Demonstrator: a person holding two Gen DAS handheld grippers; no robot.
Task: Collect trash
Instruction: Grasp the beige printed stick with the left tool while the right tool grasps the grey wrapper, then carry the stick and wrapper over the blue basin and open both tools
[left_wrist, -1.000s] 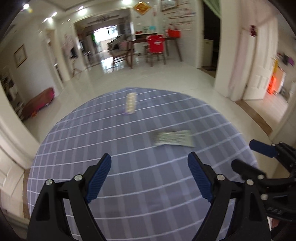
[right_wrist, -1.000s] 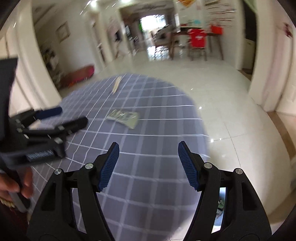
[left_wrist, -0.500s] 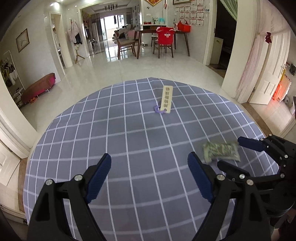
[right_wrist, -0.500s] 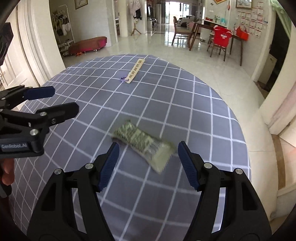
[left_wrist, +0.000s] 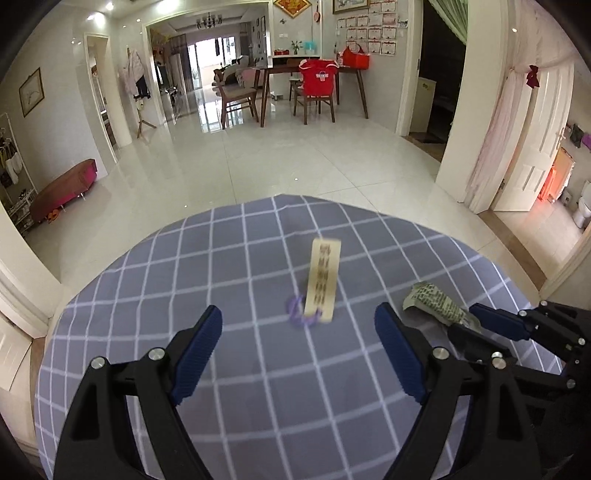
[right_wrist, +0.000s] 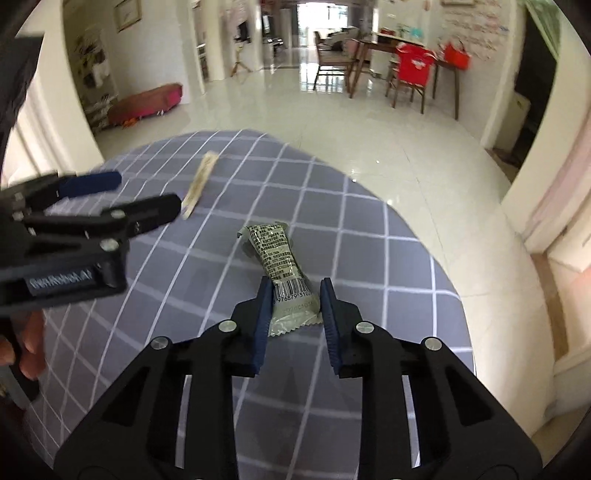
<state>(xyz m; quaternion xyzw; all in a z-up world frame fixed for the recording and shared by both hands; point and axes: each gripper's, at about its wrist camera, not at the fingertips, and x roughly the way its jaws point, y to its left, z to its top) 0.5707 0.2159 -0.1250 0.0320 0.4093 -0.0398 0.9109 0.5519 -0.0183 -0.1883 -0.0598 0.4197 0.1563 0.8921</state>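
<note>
A green snack wrapper (right_wrist: 280, 258) with a barcode lies on the round table with the grey checked cloth (right_wrist: 369, 236). My right gripper (right_wrist: 293, 306) has its jaws narrowed around the wrapper's near end, the pads close to its sides. The wrapper also shows in the left wrist view (left_wrist: 432, 301), next to the right gripper (left_wrist: 476, 325). A beige paper tag (left_wrist: 323, 280) with a purple loop (left_wrist: 301, 314) lies ahead of my left gripper (left_wrist: 299, 354), which is open and empty. The tag also shows in the right wrist view (right_wrist: 199, 184).
The table edge (right_wrist: 458, 295) drops off close on the right of the wrapper. Beyond it is a glossy tiled floor (left_wrist: 280, 162), with a dining table and chairs (left_wrist: 314, 88) far off and a pink bench (left_wrist: 66, 188) at the left wall.
My right gripper has moved up to the wrapper and narrowed its jaws around its near end. My left gripper has turned toward the beige tag and come closer to it.
</note>
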